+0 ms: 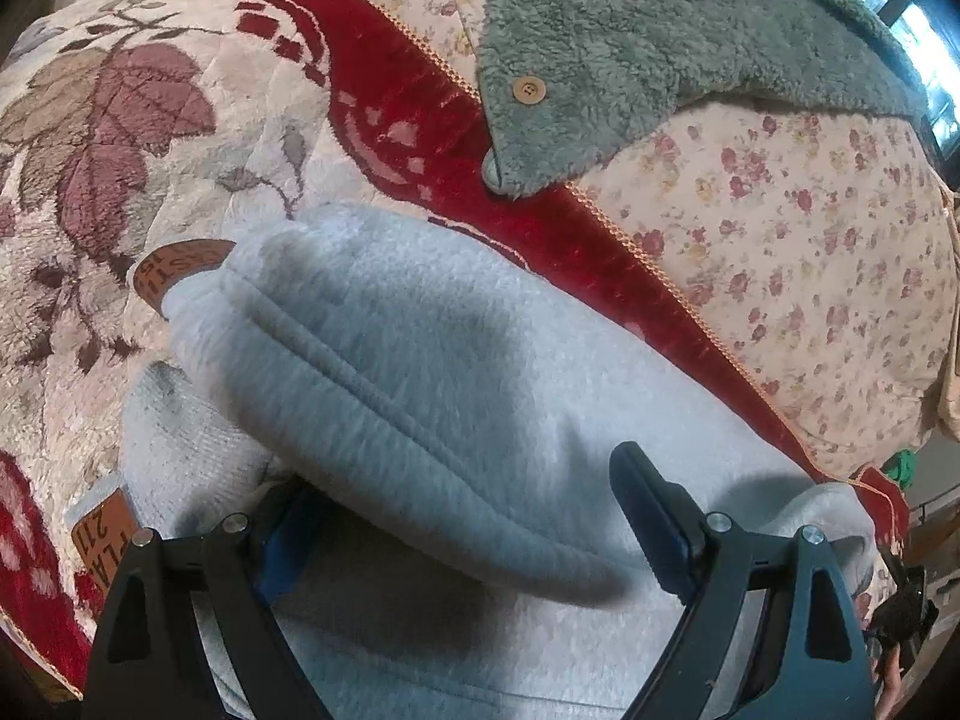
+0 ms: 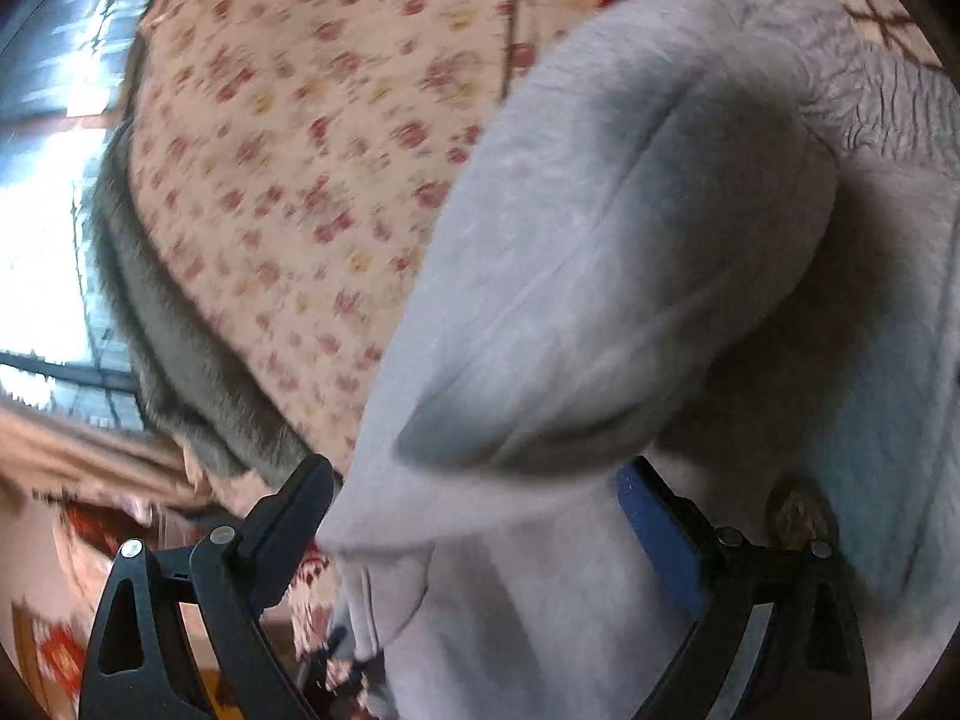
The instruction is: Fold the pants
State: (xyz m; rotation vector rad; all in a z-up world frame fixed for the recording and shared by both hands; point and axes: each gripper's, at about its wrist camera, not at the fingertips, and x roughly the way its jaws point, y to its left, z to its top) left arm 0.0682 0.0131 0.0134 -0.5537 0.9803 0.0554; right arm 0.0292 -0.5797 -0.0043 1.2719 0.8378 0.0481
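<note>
Left gripper (image 1: 474,516) spread wide, folded grey pants (image 1: 420,372) bulging between fingers, pads not pressing. Right gripper (image 2: 480,516) jaws opening, spread wide, pants (image 2: 600,276) fold between fingers, no pinch. Pants lie on red floral blanket (image 1: 150,120); green fleece jacket (image 1: 600,60) at 12 o'clock on flowered quilt (image 1: 810,252).

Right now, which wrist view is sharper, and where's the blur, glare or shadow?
Left wrist view: sharper, pile on the grey pants and the buttons on the green fleece read clearly; soft shadow over the fold; window glare in the top right corner. Right wrist view: motion-smeared, the floral quilt streaked; window blown out on the left; deep shadow under the pants' fold. Both: strong fisheye bowing.
</note>
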